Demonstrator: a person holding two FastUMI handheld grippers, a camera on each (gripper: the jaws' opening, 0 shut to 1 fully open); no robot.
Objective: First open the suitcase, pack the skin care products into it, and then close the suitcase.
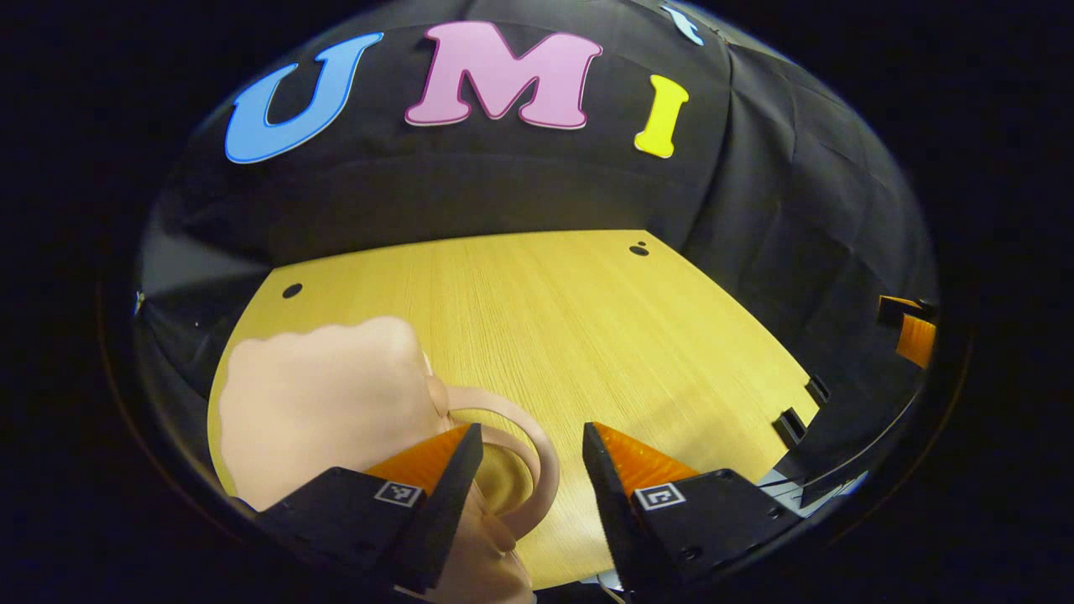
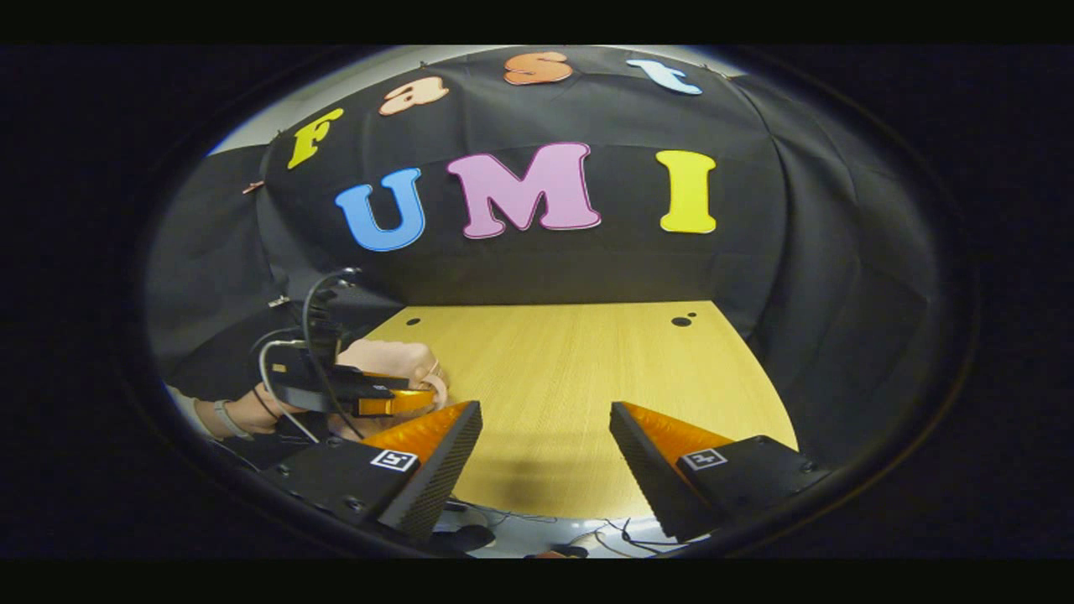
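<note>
Fingers of left gripper sit at bottom of left gripper view, spread apart w/ a clear gap, nothing pinched. Curved handle of the pale pink suitcase arcs up through that gap: it passes just behind the left finger and ends short of the right one; can't tell if it touches either. Suitcase body is low-left in this view, lid down, scalloped top edge, lying on the wooden table. Beyond it the table runs back, bare light wood grain, w/ small dark holes near the far corners, up to the black cloth wall. At far right edge, part of the other gripper peeks in, too small to judge.

Right gripper fingers at bottom of right gripper view, also spread wide, holding nothing, hovering over the table's near edge. A few cables lie on a pale surface below that edge. Further left, left gripper shows w/ its wiring, held by a hand, wristband on the wrist; it sits right at the suitcase, which is mostly hidden behind it. Skin care products: can't make any out. Cloth wall closes the back.
</note>
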